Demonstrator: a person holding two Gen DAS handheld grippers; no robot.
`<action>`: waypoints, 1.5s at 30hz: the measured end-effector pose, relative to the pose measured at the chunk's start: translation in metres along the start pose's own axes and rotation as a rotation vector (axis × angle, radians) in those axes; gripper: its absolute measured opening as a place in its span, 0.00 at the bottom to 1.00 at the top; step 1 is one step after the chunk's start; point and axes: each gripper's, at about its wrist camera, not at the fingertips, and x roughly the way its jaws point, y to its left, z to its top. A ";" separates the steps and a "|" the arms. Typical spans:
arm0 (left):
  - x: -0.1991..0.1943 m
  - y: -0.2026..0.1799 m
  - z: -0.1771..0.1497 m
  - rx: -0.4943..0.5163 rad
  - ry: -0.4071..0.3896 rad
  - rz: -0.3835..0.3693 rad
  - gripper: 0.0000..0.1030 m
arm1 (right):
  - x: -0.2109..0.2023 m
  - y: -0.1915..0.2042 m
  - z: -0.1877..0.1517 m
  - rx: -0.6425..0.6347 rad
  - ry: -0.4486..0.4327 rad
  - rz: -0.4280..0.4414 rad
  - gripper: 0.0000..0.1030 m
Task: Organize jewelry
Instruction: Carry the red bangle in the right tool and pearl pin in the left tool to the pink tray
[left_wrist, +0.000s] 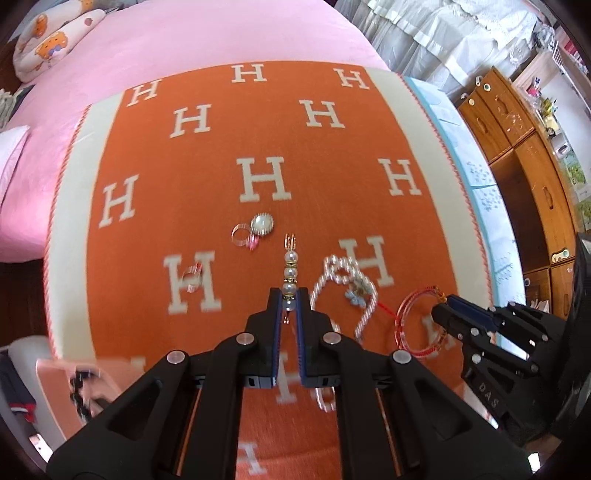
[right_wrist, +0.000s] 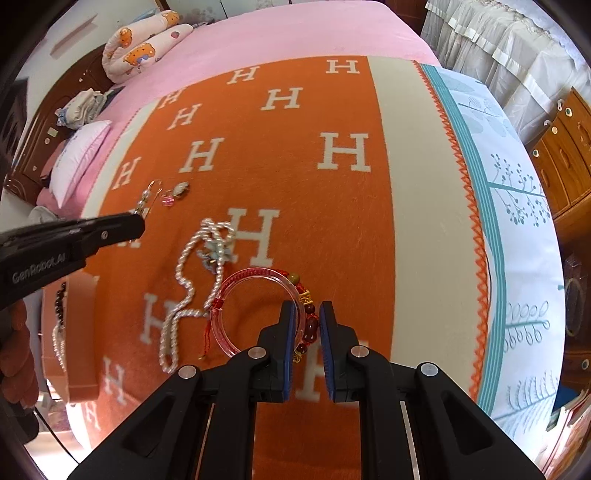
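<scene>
My left gripper (left_wrist: 290, 295) is shut on a pearl hair clip (left_wrist: 290, 267), whose gold prongs stick out ahead of the tips above the orange blanket (left_wrist: 332, 206). That clip (right_wrist: 147, 197) also shows off the left gripper's tip in the right wrist view. My right gripper (right_wrist: 308, 308) is shut on the red bangle (right_wrist: 258, 310) at its side with dark red beads; the same bangle (left_wrist: 417, 321) shows in the left wrist view. A twisted pearl necklace (right_wrist: 184, 288) with a pale blue flower charm lies between both grippers. A pearl brooch (left_wrist: 261, 224) and a clear pink ring (left_wrist: 242, 236) lie farther out.
Another clear ring (left_wrist: 190, 275) rests on a white H at the left. A peach box (right_wrist: 74, 332) with dark beads and pearls sits at the blanket's left edge. Pink bedding (left_wrist: 184, 40) lies beyond, a wooden cabinet (left_wrist: 528, 177) stands on the right.
</scene>
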 end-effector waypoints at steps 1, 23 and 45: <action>-0.007 0.003 -0.006 -0.001 -0.004 0.001 0.05 | -0.006 0.001 -0.003 -0.003 -0.004 0.004 0.12; -0.164 -0.016 -0.186 -0.131 -0.163 0.061 0.05 | -0.160 0.048 -0.103 -0.178 -0.151 0.110 0.12; -0.200 0.093 -0.228 -0.226 -0.180 0.132 0.05 | -0.185 0.200 -0.106 -0.376 -0.162 0.148 0.12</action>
